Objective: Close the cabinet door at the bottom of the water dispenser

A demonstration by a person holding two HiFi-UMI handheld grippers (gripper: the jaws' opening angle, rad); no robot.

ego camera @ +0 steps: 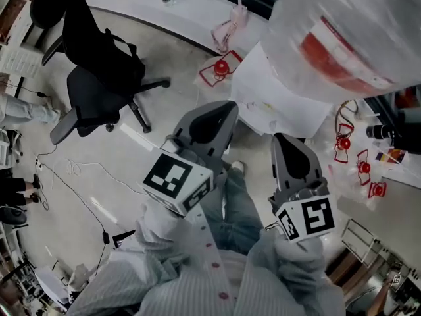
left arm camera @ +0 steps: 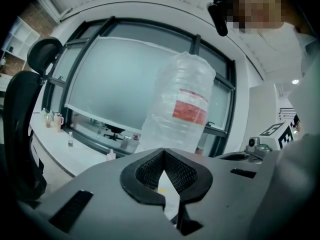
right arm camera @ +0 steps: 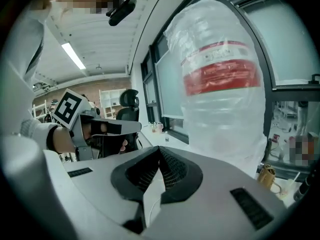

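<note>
**Both grippers closed, door out of sight**

The left hand-held gripper (ego camera: 209, 120) and the right hand-held gripper (ego camera: 297, 155) have their jaws together and hold nothing. Both face the water dispenser's clear, red-labelled bottle (ego camera: 342, 38). The cabinet door lies lower and shows in no view. Best to lower a gripper and push the door flat with closed tips.

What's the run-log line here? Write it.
left tool: shut, empty | right tool: shut, empty | water bottle: ahead | cabinet door: not in view

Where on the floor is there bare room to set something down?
The floor is bare between the office chair and the left gripper. Beside the water bottle it is crowded with red objects and a white sheet.
</note>
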